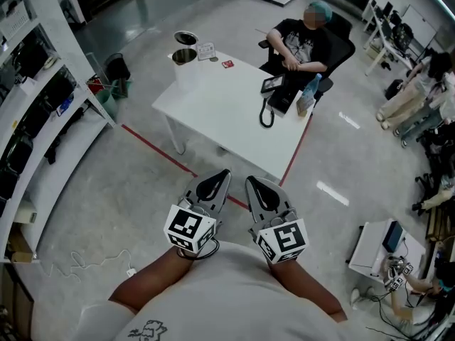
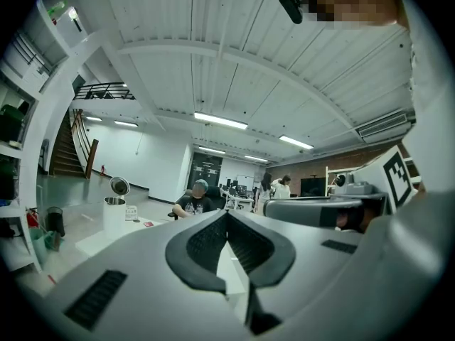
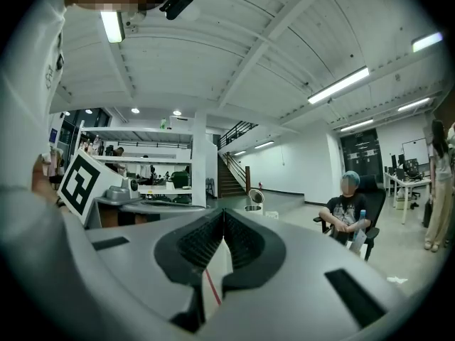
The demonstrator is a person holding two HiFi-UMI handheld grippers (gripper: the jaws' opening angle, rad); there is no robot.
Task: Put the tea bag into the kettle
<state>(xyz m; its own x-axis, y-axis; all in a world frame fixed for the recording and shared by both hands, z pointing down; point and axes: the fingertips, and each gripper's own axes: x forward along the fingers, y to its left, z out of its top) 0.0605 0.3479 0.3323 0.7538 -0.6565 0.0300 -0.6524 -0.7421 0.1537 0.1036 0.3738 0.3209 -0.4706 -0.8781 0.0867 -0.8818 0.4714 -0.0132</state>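
Both tools are carried close to the person's chest, side by side and pointing level toward the white bench (image 1: pixel 234 123), which reads as a carrying posture for an approach and not a reach: the bench is well apart from them. The left hand-held gripper (image 1: pixel 222 178) has its jaws pressed together with nothing between them, and the right hand-held gripper (image 1: pixel 253 185) is likewise closed and empty. The kettle (image 1: pixel 185 62) stands at the far left corner of the bench with its lid tipped up, probably left open so the bag can drop straight in. A small red packet (image 1: pixel 227 64), most likely the tea bag, lies flat just beside the kettle, near a small card (image 1: pixel 206 50). A seated person (image 1: pixel 302 45) sits at the far side, with a black device and cable (image 1: pixel 274 98) at that edge. The room is a large open hall with a glossy grey floor, a red tape line (image 1: pixel 156 150) running under the bench, and white shelving (image 1: pixel 43 119) along the left
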